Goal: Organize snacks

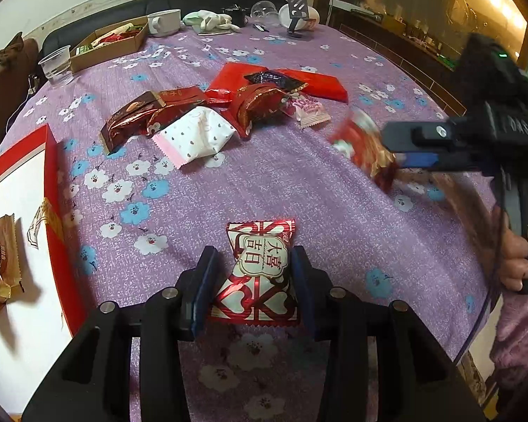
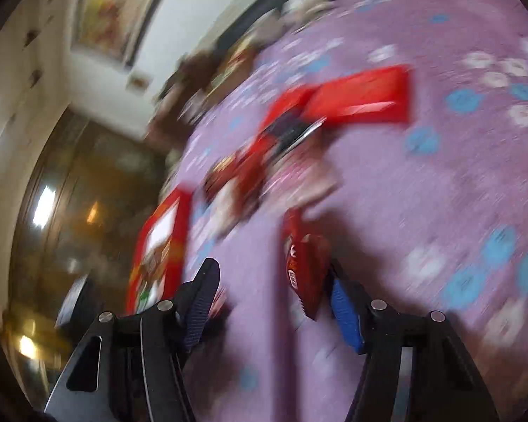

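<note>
My left gripper (image 1: pixel 255 263) is shut on a red-and-white candy packet (image 1: pixel 258 270) just above the purple flowered tablecloth (image 1: pixel 299 183). A pile of snack packets (image 1: pixel 207 112) lies in the middle of the table. My right gripper (image 1: pixel 390 147) shows at the right in the left wrist view, with a red packet (image 1: pixel 364 147) at its tips. In the blurred right wrist view the fingers (image 2: pixel 207 281) stand wide apart and the red packet (image 2: pixel 306 274) rests against the right finger only. A red-rimmed white box (image 1: pixel 17 211) at the left holds several packets.
A cardboard tray (image 1: pixel 109 42), a plastic cup (image 1: pixel 56 65), a white mug (image 1: pixel 165 21) and other clutter stand at the far edge. Red flat packs (image 1: pixel 320 84) lie behind the pile. A dark sofa runs behind the table.
</note>
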The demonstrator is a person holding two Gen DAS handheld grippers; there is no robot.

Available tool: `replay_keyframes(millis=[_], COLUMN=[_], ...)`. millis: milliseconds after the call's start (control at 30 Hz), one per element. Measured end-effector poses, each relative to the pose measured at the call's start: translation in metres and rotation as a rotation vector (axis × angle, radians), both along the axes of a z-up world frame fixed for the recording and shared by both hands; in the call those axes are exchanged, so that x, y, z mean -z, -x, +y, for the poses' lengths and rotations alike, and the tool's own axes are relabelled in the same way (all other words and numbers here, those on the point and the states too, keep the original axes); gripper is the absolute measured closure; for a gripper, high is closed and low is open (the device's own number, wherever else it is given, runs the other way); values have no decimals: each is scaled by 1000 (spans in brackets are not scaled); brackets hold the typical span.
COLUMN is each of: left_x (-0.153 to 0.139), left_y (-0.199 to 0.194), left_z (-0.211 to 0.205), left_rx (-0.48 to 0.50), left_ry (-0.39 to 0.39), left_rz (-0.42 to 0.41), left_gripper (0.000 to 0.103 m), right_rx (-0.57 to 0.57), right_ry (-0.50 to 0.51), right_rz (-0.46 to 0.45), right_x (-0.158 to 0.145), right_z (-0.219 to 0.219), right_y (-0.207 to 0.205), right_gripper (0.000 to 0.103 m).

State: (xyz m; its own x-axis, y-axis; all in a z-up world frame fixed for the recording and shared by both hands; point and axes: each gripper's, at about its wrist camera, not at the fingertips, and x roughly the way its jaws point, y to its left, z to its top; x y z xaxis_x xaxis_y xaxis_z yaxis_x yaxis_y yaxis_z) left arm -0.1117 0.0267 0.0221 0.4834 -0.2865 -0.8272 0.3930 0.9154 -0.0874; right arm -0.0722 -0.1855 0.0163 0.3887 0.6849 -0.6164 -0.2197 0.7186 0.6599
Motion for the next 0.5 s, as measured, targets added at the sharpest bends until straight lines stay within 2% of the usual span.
replay_keyframes(millis=[133,233,367,467,500], left_x=[0,1,1,1,1], left_y=[1,2,2,2,2], left_z=[1,4,4,4,4], left_rx=[-2,-5,-8,-10,-12], left_ry=[5,18,21,18,21], left_rz=[-7,-5,-9,-15,-13], left_gripper=[63,63,63,63,63], right_rx=[111,93,90,95,96], right_ry=[302,403,643,743,754], right_rz=[-107,-119,-109,-152,-168], right_x=[-16,-13,4,8,7], right_z=[6,19,45,58,63], right_y=[3,-3,-1,11,14], right_gripper=[32,34,37,43,52])
